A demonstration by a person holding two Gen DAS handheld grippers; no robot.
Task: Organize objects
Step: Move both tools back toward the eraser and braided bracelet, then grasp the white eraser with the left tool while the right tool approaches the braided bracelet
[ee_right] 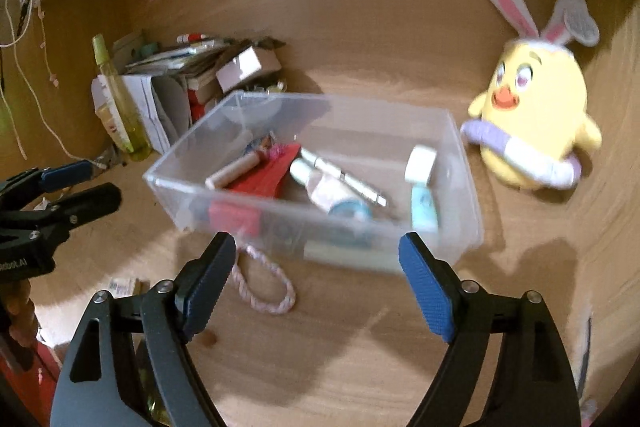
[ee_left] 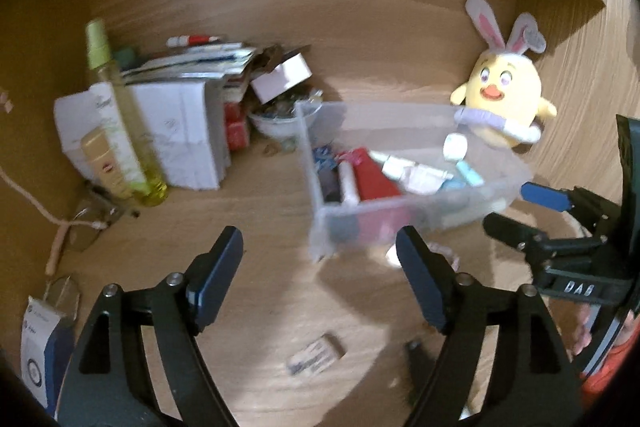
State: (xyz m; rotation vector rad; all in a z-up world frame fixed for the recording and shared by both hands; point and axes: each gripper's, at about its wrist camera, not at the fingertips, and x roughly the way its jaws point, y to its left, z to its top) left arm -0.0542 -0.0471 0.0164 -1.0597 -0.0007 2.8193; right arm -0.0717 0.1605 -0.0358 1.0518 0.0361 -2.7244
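Note:
A clear plastic bin [ee_right: 464, 187] sits on the wooden desk and holds several small items: a red piece [ee_right: 264, 175], white and light-blue tubes, a wooden stick. It also shows in the left wrist view [ee_left: 316, 187]. My right gripper [ee_right: 316, 279] is open and empty, just in front of the bin's near wall. My left gripper [ee_left: 320, 267] is open and empty, to the bin's front left. A pink-and-white cord loop [ee_right: 264, 283] lies on the desk in front of the bin. A small label card [ee_left: 316, 353] lies between my left fingers.
A yellow chick plush with bunny ears [ee_right: 536, 115] stands right of the bin. A tall yellow-green spray bottle [ee_left: 124, 123], stacked papers and boxes [ee_left: 180, 119] and a bowl fill the back left corner. Glasses [ee_left: 86, 231] and a blue-white box [ee_left: 40, 347] lie at the left.

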